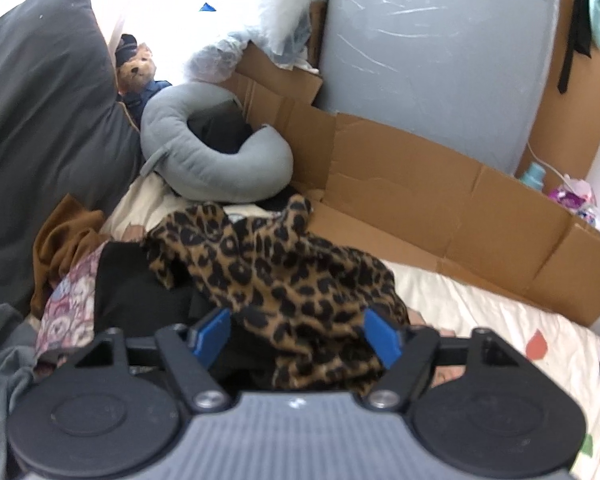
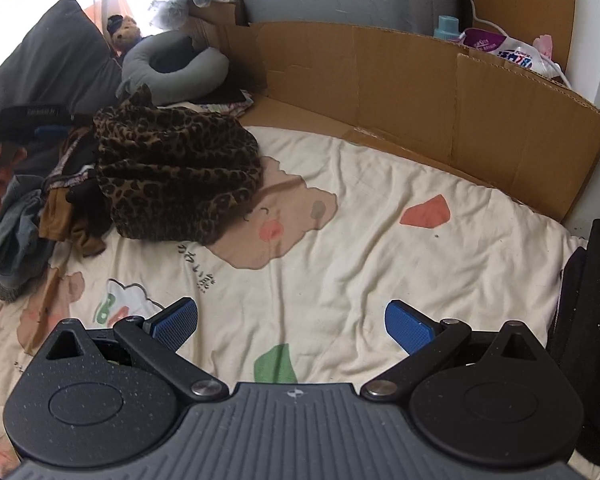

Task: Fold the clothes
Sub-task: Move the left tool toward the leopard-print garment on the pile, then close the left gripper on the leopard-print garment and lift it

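Two grippers stand with jaws apart, the left gripper (image 1: 296, 336) astride the leopard-print garment (image 1: 284, 264) heaped atop the clothes pile (image 2: 40, 208), the right gripper (image 2: 292, 322) over bare sheet (image 2: 380, 220); one thick fold should be pinched cleanly.

A crumpled leopard-print garment (image 2: 176, 172) is heaped atop a pile of clothes (image 2: 52, 204), seemingly unfolded, at the left side of the cream printed bedsheet (image 2: 360, 216).
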